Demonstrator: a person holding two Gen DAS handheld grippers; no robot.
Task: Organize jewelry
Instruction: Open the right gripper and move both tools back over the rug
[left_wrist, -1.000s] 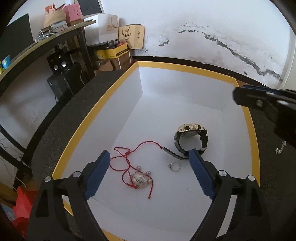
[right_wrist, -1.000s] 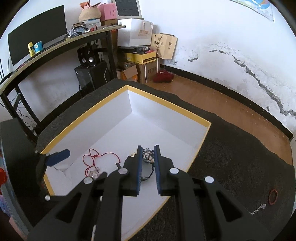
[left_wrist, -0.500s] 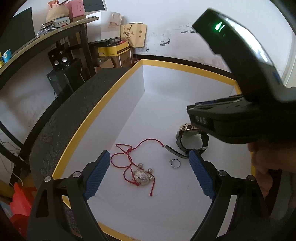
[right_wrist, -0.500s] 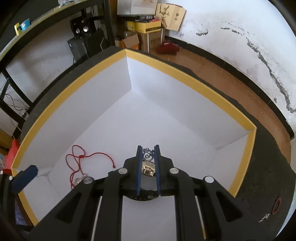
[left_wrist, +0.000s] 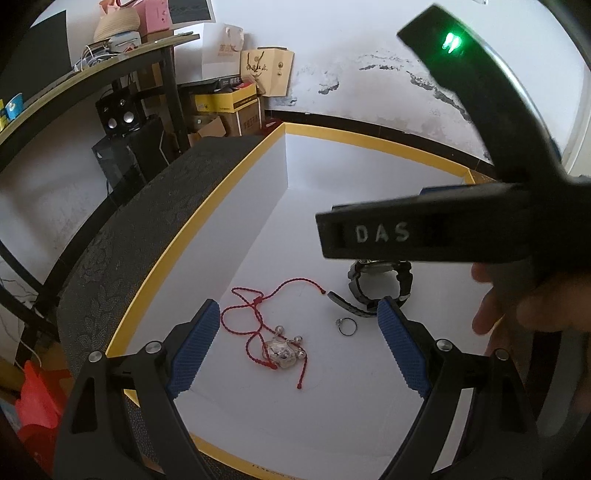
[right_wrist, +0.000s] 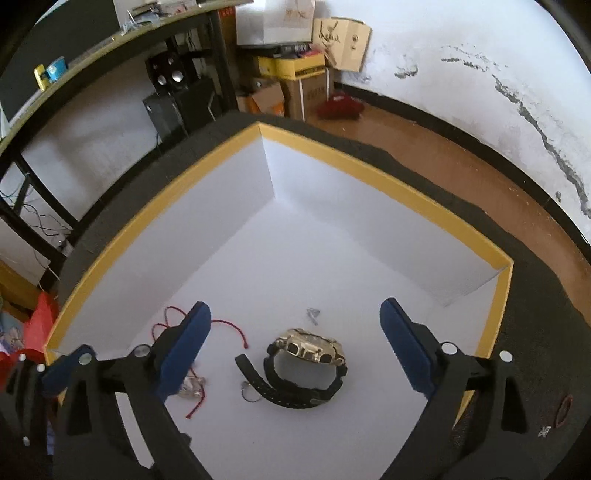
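A white box with a yellow rim (left_wrist: 184, 236) (right_wrist: 373, 162) lies on the dark table. Inside it lie a black watch with a gold face (right_wrist: 308, 363) (left_wrist: 380, 284), a red cord with a silver pendant (left_wrist: 280, 350) (right_wrist: 192, 386), a silver ring (left_wrist: 346, 326) (right_wrist: 248, 391) and a small silver piece (right_wrist: 313, 314). My left gripper (left_wrist: 299, 350) is open above the pendant and ring. My right gripper (right_wrist: 295, 352) is open and empty above the watch; its body fills the right of the left wrist view.
A small red ring (right_wrist: 563, 405) and a small silver piece (right_wrist: 545, 431) lie on the dark table outside the box at the right. A desk with speakers (right_wrist: 170, 77), cardboard boxes and bags stand at the back by the wall.
My right gripper moved over the box and opened. The small dark piece it held is gone from its fingers, and a small silver piece now lies beyond the watch. My left gripper stayed open.
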